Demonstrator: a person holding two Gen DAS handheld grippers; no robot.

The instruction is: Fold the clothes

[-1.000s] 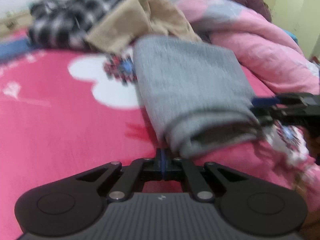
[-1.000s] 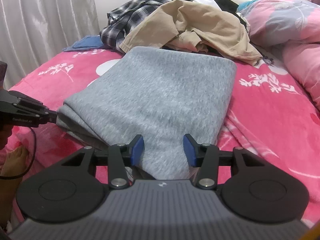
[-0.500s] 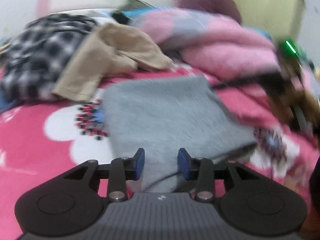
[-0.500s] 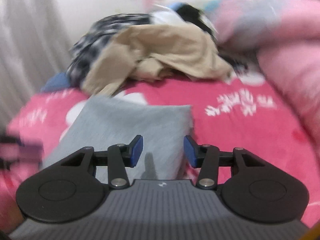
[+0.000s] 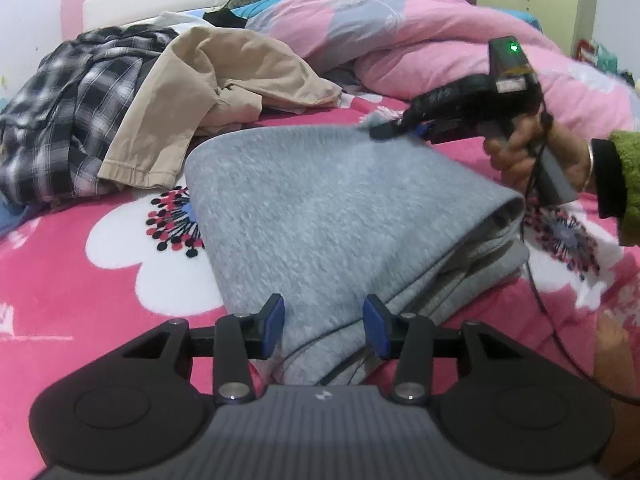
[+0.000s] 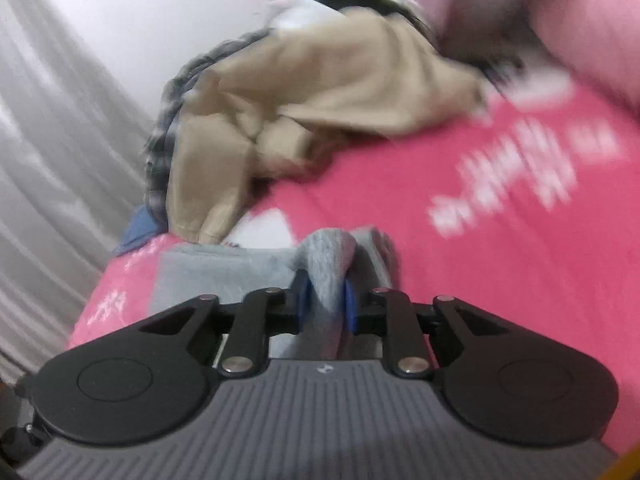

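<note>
Across the middle of the left wrist frame lies the folded grey garment, spread on the pink flowered bedspread. At the bottom centre, the left gripper stands with its blue pads well apart, the garment's near edge lying between them, unpinched. At the upper right, the right gripper, held by a hand in a green sleeve, meets the garment's far corner. The blurred right wrist frame shows its pads closed tight on a bunch of grey cloth. A beige garment and a plaid shirt sit heaped at the upper left.
</note>
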